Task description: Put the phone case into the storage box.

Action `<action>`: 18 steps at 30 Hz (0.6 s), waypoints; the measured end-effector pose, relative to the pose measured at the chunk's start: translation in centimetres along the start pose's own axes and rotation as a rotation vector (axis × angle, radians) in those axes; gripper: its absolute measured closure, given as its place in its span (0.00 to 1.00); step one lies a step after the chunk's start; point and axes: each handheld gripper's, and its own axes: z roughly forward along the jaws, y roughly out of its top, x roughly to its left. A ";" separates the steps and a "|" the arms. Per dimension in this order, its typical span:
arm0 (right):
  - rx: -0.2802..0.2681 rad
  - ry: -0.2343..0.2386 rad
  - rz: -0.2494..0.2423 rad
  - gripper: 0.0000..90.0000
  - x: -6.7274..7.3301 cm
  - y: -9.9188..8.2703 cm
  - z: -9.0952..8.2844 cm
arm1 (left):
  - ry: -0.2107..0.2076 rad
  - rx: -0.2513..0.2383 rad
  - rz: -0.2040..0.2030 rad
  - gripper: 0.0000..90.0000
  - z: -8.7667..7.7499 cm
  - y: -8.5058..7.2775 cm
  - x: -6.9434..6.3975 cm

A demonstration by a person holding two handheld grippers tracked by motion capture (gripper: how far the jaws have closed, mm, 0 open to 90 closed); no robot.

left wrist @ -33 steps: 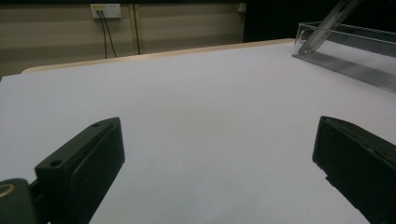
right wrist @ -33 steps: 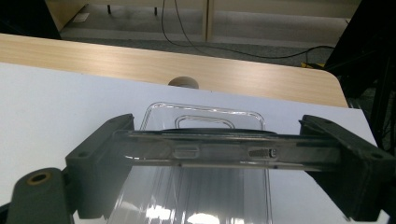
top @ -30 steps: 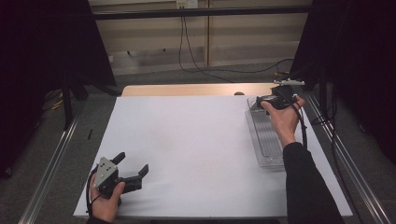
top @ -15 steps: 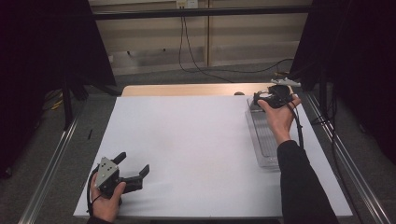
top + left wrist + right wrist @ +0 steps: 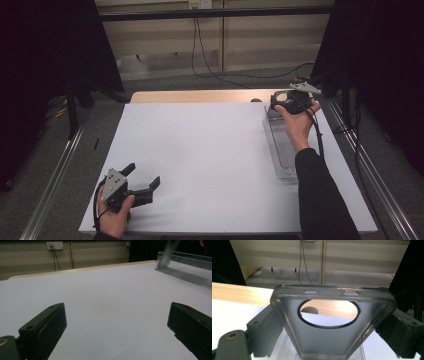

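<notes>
The right gripper (image 5: 286, 102) grips a translucent grey phone case (image 5: 332, 322) between its 2 jaws, 1 jaw on each long edge, above the far end of the clear tray (image 5: 281, 150) at the right side of the tabletop (image 5: 200, 150). The left gripper (image 5: 142, 182) rests at the near left corner, jaws spread wide with nothing between them.

Lower end of the translucent phone case (image 5: 332, 325) runs off the bottom edge of the right gripper view, its contact with the clear tray (image 5: 282, 150) unseen. In the high view the right gripper (image 5: 289, 102) is partly covered by the hand (image 5: 296, 122); the case there is too small to make out.
</notes>
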 end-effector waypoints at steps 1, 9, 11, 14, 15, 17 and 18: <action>0.000 0.001 -0.002 0.13 0.0 0.0 0.1 | 0.000 0.001 0.002 0.02 0.0 0.0 0.0; 0.017 0.005 -0.019 0.13 0.0 0.6 0.8 | 0.001 0.000 0.002 0.02 0.0 0.0 0.0; 0.013 0.006 -0.012 0.13 -0.1 0.6 0.9 | 0.001 0.000 0.002 0.02 0.0 0.0 0.0; 0.000 0.011 -0.017 0.13 -0.1 0.5 1.1 | 0.001 0.003 0.007 0.02 0.0 0.0 0.0; 0.000 0.008 -0.017 0.13 -0.1 0.6 1.2 | -0.001 0.003 0.008 0.02 0.1 0.0 0.0; -0.005 0.008 -0.014 0.13 -0.1 0.6 1.3 | 0.000 0.003 0.009 0.02 0.1 0.0 0.0; -0.009 0.006 -0.010 0.13 -0.1 0.5 1.4 | -0.001 0.007 0.016 0.02 0.1 0.0 0.0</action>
